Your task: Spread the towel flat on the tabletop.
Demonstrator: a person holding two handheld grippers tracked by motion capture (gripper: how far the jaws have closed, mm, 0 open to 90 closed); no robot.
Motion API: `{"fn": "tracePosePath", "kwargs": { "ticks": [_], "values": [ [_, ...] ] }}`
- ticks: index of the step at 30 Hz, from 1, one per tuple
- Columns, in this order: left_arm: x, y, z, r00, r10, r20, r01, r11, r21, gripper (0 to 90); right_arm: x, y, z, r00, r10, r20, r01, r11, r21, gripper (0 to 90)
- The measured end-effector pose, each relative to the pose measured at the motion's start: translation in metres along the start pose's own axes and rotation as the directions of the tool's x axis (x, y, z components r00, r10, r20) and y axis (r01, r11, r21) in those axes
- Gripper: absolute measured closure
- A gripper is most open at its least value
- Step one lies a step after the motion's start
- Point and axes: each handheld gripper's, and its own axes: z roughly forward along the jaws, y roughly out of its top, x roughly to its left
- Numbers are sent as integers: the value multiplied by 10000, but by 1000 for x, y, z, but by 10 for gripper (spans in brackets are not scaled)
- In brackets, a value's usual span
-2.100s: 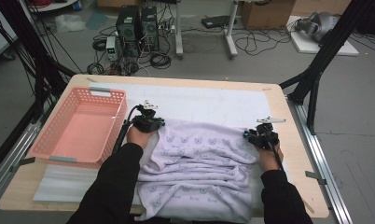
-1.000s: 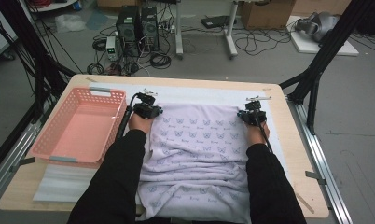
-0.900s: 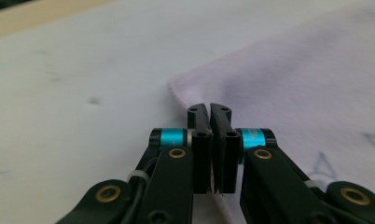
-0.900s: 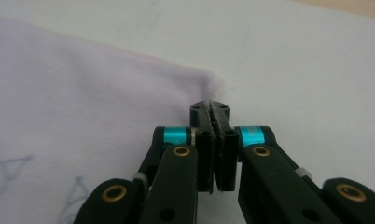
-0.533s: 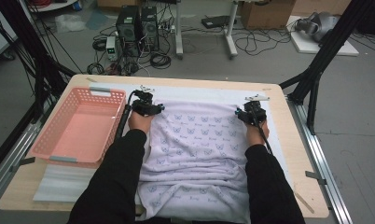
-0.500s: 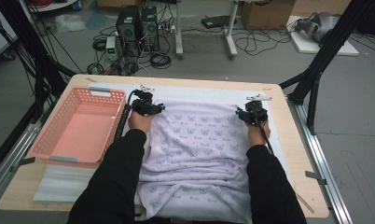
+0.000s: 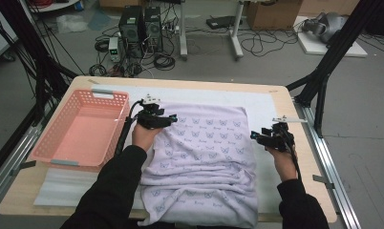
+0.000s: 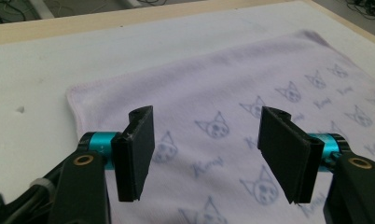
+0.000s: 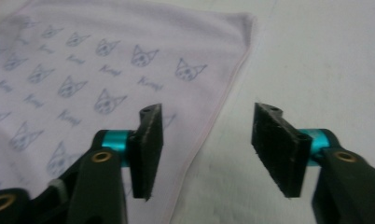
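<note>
A pale lilac towel [image 7: 204,152] printed with small cat faces lies spread on the white mat [image 7: 264,102], its near part bunched at the table's front edge. My left gripper [image 7: 173,119] hovers over the towel's far left part, open, its jaws having just been opening with nothing between them; below them lies the towel [image 8: 209,107]. My right gripper [image 7: 253,136] is open just off the towel's right edge, its jaws likewise having just been opening on nothing. In the right gripper view the towel [image 9: 83,79] and its hem pass under the left jaw.
An empty pink plastic basket [image 7: 111,100] stands at the table's left. The mat [image 9: 325,60] runs right of the towel. The wooden table edge [image 7: 295,102] and a black frame post [image 7: 324,76] lie at the right.
Both grippers let go of the towel's far corners and opened. The right hand drew back toward the near right, off the towel; the left hand shifted slightly nearer. The towel now lies flat.
</note>
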Motion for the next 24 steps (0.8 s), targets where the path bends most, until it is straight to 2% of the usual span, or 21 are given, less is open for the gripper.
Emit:
{"fn": "tracePosePath", "kwargs": {
  "ticks": [1, 3, 6, 8, 9, 11, 12, 13, 14, 16, 17, 19, 20, 21, 22, 23, 24],
  "values": [
    [-1, -3, -3, 9999, -78, 80, 78, 10000, -55, 336, 2, -5, -4, 9999, -10, -120, 9, 10000, -46, 365],
    [-4, -8, -6, 9996, -286, 82, 285, 9994, 179, 310, 4, -13, -8, 9995, -132, -271, 128, 9998, -147, 314],
    [-6, -19, -11, 9994, -341, 111, 337, 9987, 373, 281, 6, -20, -5, 9995, -323, -46, 325, 9970, 709, 290],
    [-5, -24, -13, 9996, -286, 84, 281, 9983, 504, 276, 4, -20, -4, 9998, -53, -206, 66, 9981, 612, 281],
    [-4, -28, -15, 9991, -359, 233, 346, 9979, 548, 281, 4, -20, -4, 9997, -23, -229, 37, 9983, 575, 270],
    [-1, -34, -17, 9987, -413, 305, 389, 9963, 762, 314, 6, -20, -2, 9993, -121, -344, 147, 9969, 768, 246],
    [0, -37, -18, 9988, -447, 208, 429, 9956, 829, 320, 7, -21, -1, 9990, -217, -383, 250, 9958, 878, 242],
    [1, -38, -19, 9987, -467, 198, 445, 9939, 1014, 322, 10, -22, -1, 9988, -340, -351, 371, 9950, 927, 256],
    [1, -39, -19, 9985, -525, 168, 505, 9932, 1052, 323, 12, -22, 0, 9986, -484, -212, 502, 9945, 924, 325],
    [0, -41, -22, 9989, -474, 56, 466, 9938, 1009, 331, 15, -22, 0, 9968, -792, -135, 801, 9937, 783, 537],
    [0, -42, -23, 9994, -354, -40, 356, 9933, 1099, 332, 17, -23, 1, 9963, -855, 6, 852, 9936, 745, 571],
    [1, -46, -21, 9990, -417, -161, 434, 9903, 1316, 333, 18, -24, 6, 9983, -573, 133, 562, 9958, 728, 549],
    [2, -48, -20, 9991, -380, -177, 401, 9889, 1428, 333, 19, -26, 9, 9974, -639, 339, 610, 9948, 821, 495],
    [0, -50, -20, 9994, -150, -304, 187, 9918, 1264, 338, 19, -26, 11, 9962, -678, 555, 623, 9936, 946, 423],
    [-2, -51, -20, 9983, 242, -524, -171, 9913, 1306, 370, 20, -28, 16, 9952, -590, 782, 501, 9926, 1108, 407],
    [-5, -52, -20, 9948, 663, -776, -557, 9896, 1325, 417, 21, -30, 17, 9938, -637, 911, 543, 9933, 1021, 413],
    [-8, -54, -21, 9863, 1287, -1035, -1138, 9837, 1393, 489, 24, -30, 18, 9909, -813, 1068, 700, 9920, 1053, 421]
  ]
}}
